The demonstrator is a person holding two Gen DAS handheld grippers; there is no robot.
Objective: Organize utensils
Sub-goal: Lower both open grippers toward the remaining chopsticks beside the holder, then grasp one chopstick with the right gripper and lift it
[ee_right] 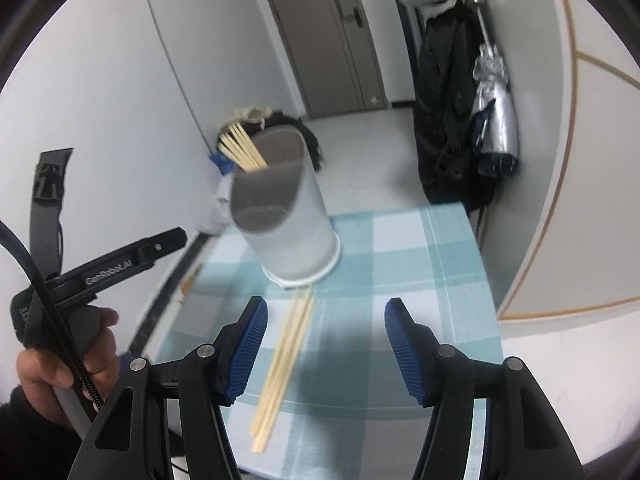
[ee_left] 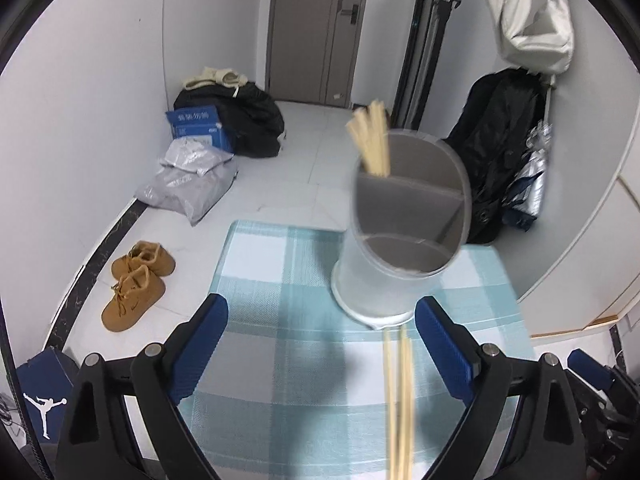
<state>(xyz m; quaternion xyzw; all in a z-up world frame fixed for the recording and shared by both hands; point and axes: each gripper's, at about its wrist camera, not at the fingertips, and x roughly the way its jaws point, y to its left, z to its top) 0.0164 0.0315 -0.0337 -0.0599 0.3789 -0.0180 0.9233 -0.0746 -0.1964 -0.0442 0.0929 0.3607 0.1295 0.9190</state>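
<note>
a grey cylindrical utensil holder [ee_left: 404,224] is seen standing upright on the counter [ee_left: 280,360], which is covered by a pale blue and white checked cloth. the holder's inside is split by partitions into compartments, and a bundle of wooden chopsticks [ee_left: 370,140] is stood in the far compartment, the tips leaning out over the far rim. a second bundle of loose chopsticks [ee_right: 282,364] is laid flat on the cloth just in front of the holder, one end touching or nearly touching the holder's white base, the other end pointed away from the holder toward the cameras.

the left gripper [ee_left: 322,350] is held in front of the holder with its blue-padded fingers [ee_left: 200,348] spread wide; nothing is gripped, though the loose chopsticks are seen low between them, nearer the right finger. the right gripper [ee_right: 326,350] is likewise held in front of the holder, its fingers [ee_right: 246,348] parted to a moderate gap and closed on nothing; the loose chopsticks lie below, beside its left finger.

to the left of the holder in the right wrist view, a hand [ee_right: 68,360] is seen wrapped around the handle of the other gripper.

on the floor beyond the holder, tan boots [ee_left: 136,284], grey plastic bags [ee_left: 192,184] and a blue box [ee_left: 200,126] are seen.
</note>
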